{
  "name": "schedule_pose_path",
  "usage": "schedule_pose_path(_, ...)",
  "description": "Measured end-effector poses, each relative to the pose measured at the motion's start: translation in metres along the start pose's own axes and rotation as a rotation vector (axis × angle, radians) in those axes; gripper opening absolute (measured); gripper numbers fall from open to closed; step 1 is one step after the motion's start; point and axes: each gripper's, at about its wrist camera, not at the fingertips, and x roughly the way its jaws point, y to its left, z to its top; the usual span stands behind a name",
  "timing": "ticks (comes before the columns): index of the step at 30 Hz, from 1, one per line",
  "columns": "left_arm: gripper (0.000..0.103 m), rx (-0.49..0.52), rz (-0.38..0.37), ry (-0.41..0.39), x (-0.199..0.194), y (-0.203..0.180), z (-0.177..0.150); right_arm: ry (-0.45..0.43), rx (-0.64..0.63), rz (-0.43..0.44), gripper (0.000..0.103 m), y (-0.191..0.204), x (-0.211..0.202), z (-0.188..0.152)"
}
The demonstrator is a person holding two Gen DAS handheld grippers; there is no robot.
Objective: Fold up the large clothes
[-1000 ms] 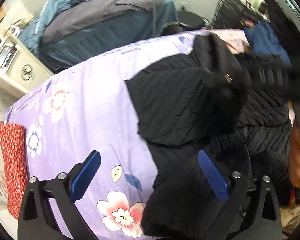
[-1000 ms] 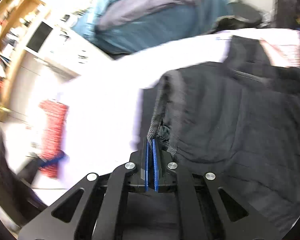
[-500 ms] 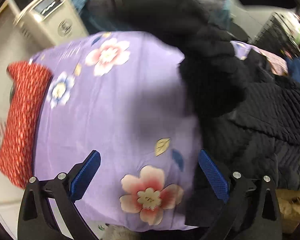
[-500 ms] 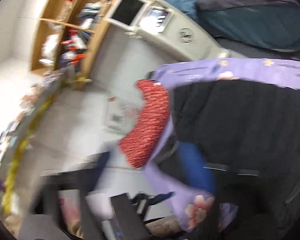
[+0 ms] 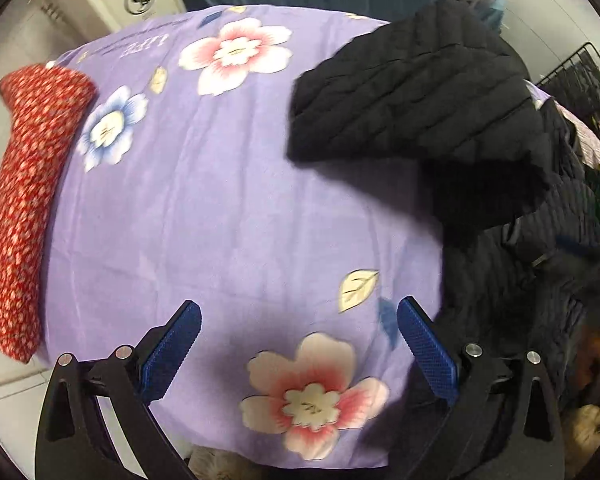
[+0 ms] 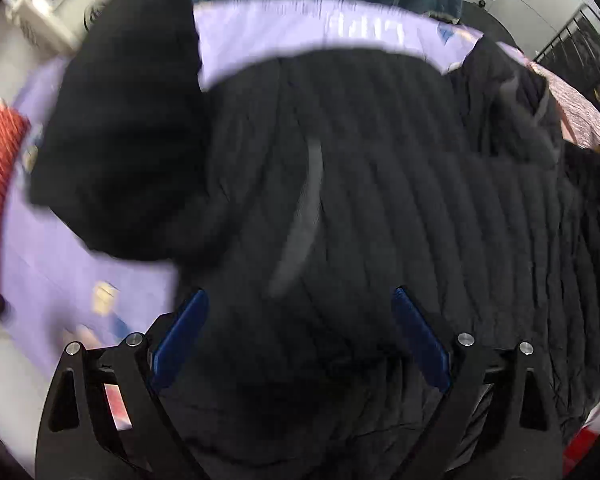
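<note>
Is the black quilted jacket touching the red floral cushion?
Apart. The left wrist view shows purple floral sheet between the black quilted jacket and the red floral cushion.

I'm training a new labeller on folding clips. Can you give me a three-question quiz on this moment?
1. True or false: the left gripper grips the black jacket.
2. What lies at the left edge of the purple sheet? A) a blue towel B) a red patterned cloth C) a white pillow
3. Fill in: the right gripper is open above the ____.

Key
1. False: it is open above the sheet, holding nothing.
2. B, the red patterned cloth.
3. Jacket; its quilted black fabric fills the right wrist view.
</note>
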Motion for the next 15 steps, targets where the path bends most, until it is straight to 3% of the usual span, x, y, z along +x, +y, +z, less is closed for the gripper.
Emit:
schedule_pose_path(4, 0.097, 0.04, -0.027, -0.021, -0.011, -0.024, 0.008, -0.031, -0.187, -0.309, 0.087, 0.012, 0.032, -0.011)
schedule_pose_path(6, 0.097, 0.05, -0.037, -0.032, -0.015, -0.033, 0.009, -0.035, -0.189, -0.309, 0.077, 0.001, 0.037, -0.019)
schedule_pose_path(8, 0.097, 0.046, -0.061, -0.022, -0.013, -0.039, 0.009, -0.061, -0.185, -0.323, 0.044, -0.012, 0.032, -0.026)
schedule_pose_path(9, 0.097, 0.042, -0.076, -0.018, -0.012, -0.041, 0.009, -0.076, -0.182, -0.313, 0.035, -0.02, 0.027, -0.031)
schedule_pose_path(10, 0.097, 0.035, -0.09, -0.016, -0.011, -0.043, 0.01, -0.096, -0.168, -0.294, 0.02, -0.029, 0.018, -0.037)
schedule_pose_path(11, 0.097, 0.024, -0.108, -0.018, -0.01, -0.046, 0.013, -0.116, -0.151, -0.279, 0.014, -0.036, 0.009, -0.039)
schedule_pose_path(15, 0.097, -0.03, -0.208, -0.063, -0.012, -0.06, 0.031, -0.267, 0.004, -0.247, 0.009, -0.079, -0.072, -0.05)
